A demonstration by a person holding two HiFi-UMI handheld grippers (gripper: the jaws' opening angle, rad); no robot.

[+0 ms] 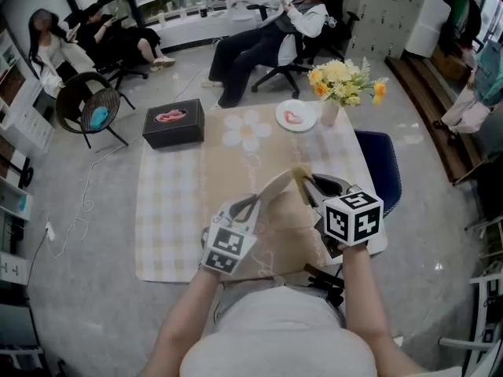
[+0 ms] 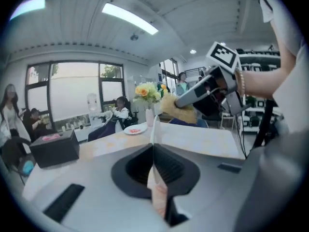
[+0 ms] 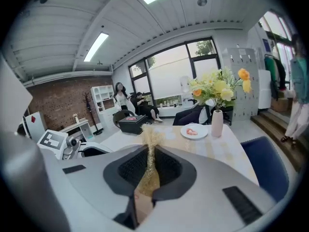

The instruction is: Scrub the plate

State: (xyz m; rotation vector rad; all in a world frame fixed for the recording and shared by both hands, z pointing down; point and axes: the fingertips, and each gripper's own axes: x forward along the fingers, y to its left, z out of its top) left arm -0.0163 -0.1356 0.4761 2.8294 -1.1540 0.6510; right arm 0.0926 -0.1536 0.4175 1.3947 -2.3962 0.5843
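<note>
Scrubbing looks under way: the left gripper (image 2: pixel 154 151) clamps a thin white plate (image 1: pixel 273 188) while the right gripper (image 3: pixel 149 164) pinches a yellow fibrous scrub pad (image 1: pixel 300 177) at the plate's upper edge.

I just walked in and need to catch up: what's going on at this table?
A person works two handheld grippers above the table. The left gripper is shut on a white plate, held tilted off the table. The right gripper is shut on a yellow scrubber, up by that plate's rim; whether they touch is unclear. A second plate, smeared red, sits beside the flower vase at the far edge.
</note>
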